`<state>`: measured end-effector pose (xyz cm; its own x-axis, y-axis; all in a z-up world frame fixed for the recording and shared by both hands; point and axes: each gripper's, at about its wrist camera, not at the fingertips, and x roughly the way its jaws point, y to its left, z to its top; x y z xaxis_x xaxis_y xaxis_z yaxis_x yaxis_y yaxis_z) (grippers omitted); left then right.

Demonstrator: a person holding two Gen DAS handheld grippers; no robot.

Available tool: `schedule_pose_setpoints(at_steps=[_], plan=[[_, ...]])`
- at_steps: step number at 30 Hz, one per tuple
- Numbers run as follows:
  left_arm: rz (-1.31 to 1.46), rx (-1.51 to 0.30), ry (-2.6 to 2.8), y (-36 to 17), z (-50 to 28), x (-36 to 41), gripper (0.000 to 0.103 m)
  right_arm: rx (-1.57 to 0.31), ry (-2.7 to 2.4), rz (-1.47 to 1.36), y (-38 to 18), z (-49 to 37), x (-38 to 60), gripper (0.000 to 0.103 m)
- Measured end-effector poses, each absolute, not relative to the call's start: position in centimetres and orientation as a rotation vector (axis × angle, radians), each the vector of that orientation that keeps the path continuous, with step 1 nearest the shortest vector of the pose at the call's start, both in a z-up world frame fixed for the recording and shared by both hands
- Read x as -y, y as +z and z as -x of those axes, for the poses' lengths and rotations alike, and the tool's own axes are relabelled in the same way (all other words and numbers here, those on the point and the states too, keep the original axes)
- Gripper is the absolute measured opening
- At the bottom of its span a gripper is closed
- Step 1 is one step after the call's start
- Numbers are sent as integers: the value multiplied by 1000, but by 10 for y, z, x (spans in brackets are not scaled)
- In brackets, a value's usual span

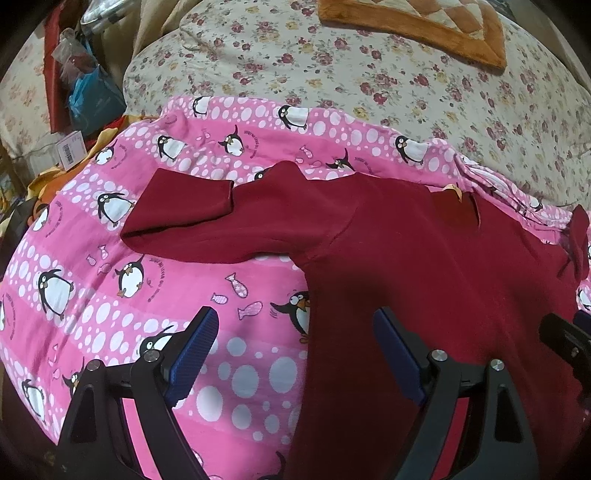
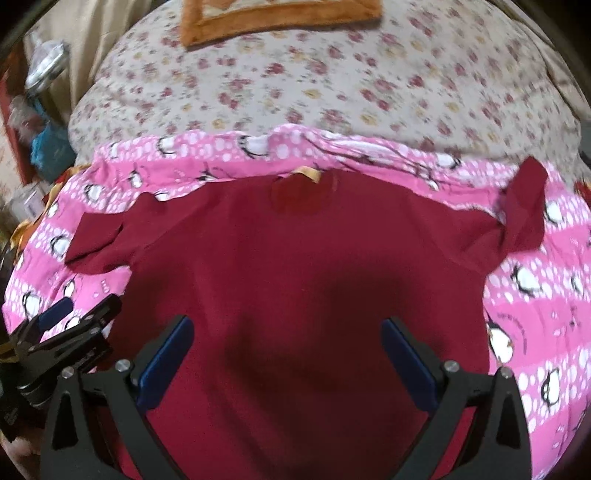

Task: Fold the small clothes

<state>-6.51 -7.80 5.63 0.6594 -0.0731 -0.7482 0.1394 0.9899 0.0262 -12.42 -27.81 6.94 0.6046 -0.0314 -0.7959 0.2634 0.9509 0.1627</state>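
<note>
A small dark red long-sleeved shirt lies spread flat on a pink penguin-print blanket, neck away from me. Its left sleeve is bent back on itself; its right sleeve is crumpled upward. My left gripper is open and empty above the shirt's left side edge, one finger over the blanket, one over the shirt. My right gripper is open and empty above the middle of the shirt. The left gripper also shows at the left edge of the right wrist view.
The blanket lies on a floral bed cover. An orange-bordered cushion sits at the far end. Bags, a box and clutter stand off the bed's left side.
</note>
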Motion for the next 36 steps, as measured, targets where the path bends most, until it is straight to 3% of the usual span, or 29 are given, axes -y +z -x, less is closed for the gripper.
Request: schedule_pose_setpoints(at_steps=[36], plan=[[-64, -858, -101, 49, 45, 76, 69, -989, -198, -330, 34, 113, 291, 102]])
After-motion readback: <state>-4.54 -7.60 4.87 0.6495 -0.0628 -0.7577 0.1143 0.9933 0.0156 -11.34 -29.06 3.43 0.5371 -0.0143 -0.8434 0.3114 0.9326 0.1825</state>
